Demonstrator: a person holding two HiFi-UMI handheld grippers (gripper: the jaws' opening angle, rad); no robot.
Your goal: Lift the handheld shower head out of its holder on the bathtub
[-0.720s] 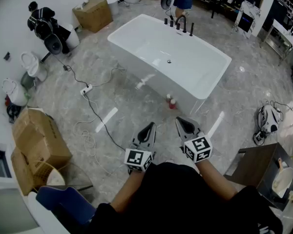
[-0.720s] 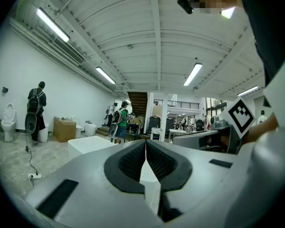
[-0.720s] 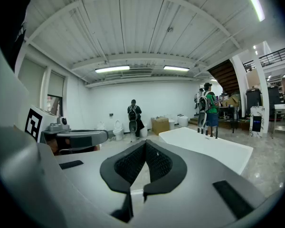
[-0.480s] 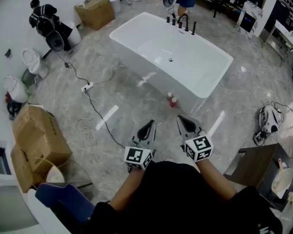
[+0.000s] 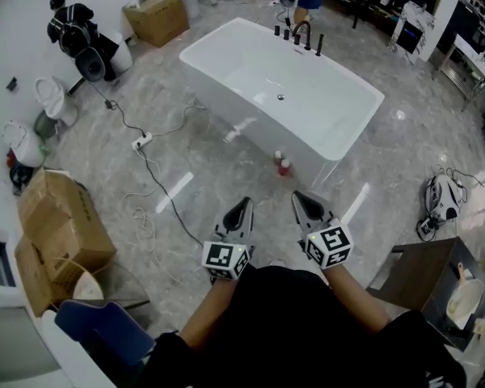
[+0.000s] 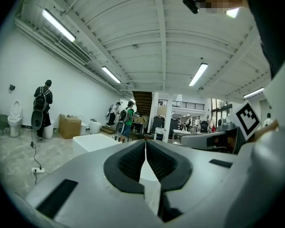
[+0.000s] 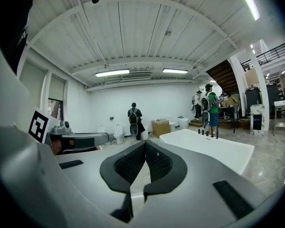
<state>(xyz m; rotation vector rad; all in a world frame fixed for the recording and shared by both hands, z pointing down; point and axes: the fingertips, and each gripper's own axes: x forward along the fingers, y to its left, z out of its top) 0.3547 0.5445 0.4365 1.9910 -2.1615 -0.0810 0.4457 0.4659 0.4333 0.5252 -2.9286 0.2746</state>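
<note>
You're only at the approach stage. Your left gripper [image 5: 242,205] and right gripper [image 5: 301,199] are both pinched closed on nothing, well short of the bathtub [image 5: 196,58]. The shower head is somewhere among the black fittings [image 5: 299,37] on its far rim. I'd say next you walk round and open one gripper.

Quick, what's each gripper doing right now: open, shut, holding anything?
Left gripper: closed, holding nothing.
Right gripper: closed, holding nothing.
</note>
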